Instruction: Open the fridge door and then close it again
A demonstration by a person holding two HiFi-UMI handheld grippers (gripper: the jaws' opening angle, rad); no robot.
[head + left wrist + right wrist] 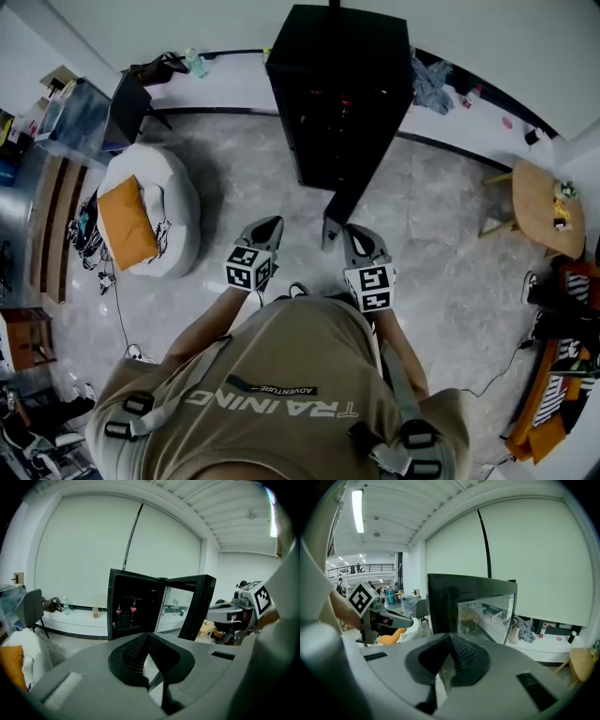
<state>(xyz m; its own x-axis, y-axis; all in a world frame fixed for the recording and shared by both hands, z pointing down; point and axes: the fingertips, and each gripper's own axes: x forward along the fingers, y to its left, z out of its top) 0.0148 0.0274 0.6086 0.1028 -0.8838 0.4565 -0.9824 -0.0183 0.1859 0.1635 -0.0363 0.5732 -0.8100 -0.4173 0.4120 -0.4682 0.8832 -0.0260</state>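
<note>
The black fridge [339, 89] stands against the far wall with its glass door [343, 208] swung open toward me. In the left gripper view the open cabinet [133, 606] shows two cola bottles [133, 609] on a shelf, and the door [187, 606] stands to their right. My left gripper [270, 225] is shut on nothing, in front of the opening. My right gripper [352, 231] is also shut and empty, just right of the door's free edge. Whether it touches the door I cannot tell. The door's glass face [483, 613] fills the right gripper view.
A white beanbag [173, 202] with an orange cushion [127, 223] lies on the floor at left. A round wooden table [544, 206] stands at right. A dark chair [127, 108] and a low ledge [225, 70] with bottles run along the wall. Cables trail over the floor.
</note>
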